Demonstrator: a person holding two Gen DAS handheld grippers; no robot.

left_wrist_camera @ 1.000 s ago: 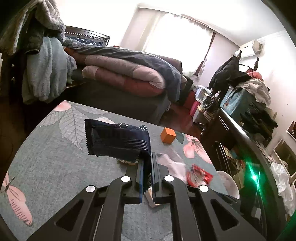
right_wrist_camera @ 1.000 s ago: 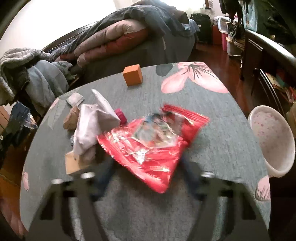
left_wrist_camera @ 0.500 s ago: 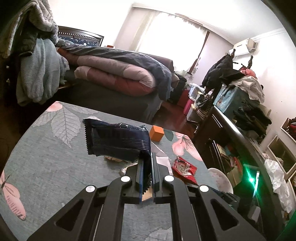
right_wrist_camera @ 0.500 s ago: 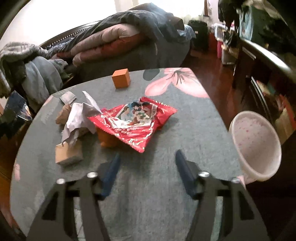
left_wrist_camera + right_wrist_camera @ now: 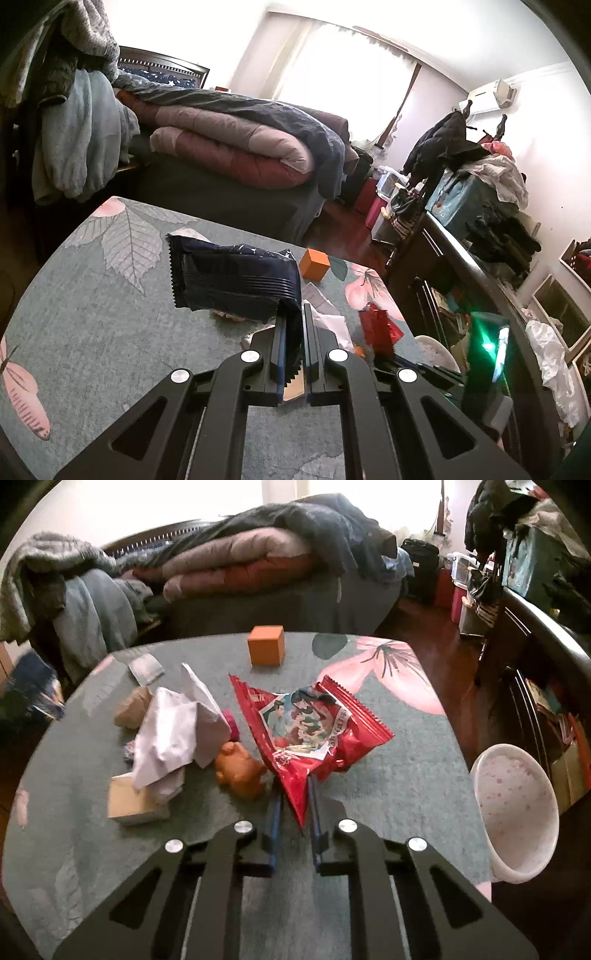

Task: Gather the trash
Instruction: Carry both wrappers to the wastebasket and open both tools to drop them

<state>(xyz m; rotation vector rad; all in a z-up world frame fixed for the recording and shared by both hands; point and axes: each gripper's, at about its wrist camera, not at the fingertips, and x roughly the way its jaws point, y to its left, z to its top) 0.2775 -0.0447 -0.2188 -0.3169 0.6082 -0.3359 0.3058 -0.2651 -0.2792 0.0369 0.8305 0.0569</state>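
Observation:
My left gripper (image 5: 294, 314) is shut on one end of a dark blue snack wrapper (image 5: 232, 284), which sticks out to the left above the grey floral table (image 5: 92, 314). In the right wrist view my right gripper (image 5: 294, 794) is shut on the lower corner of a red snack wrapper (image 5: 310, 727), which stands up from the table (image 5: 388, 768) between the blue pads. The red wrapper (image 5: 380, 326) also shows in the left wrist view, at the right.
Crumpled white paper (image 5: 177, 734), a brown bear toy (image 5: 240, 771), a wooden block (image 5: 127, 801), a small grey packet (image 5: 146, 666) and an orange cube (image 5: 266, 645) lie on the table. A white speckled bin (image 5: 517, 805) stands off its right edge. A bed lies beyond.
The right gripper's jaws stood wide apart before the red wrapper, then closed on its near corner and raised it. The left gripper still holds the dark blue wrapper in place.

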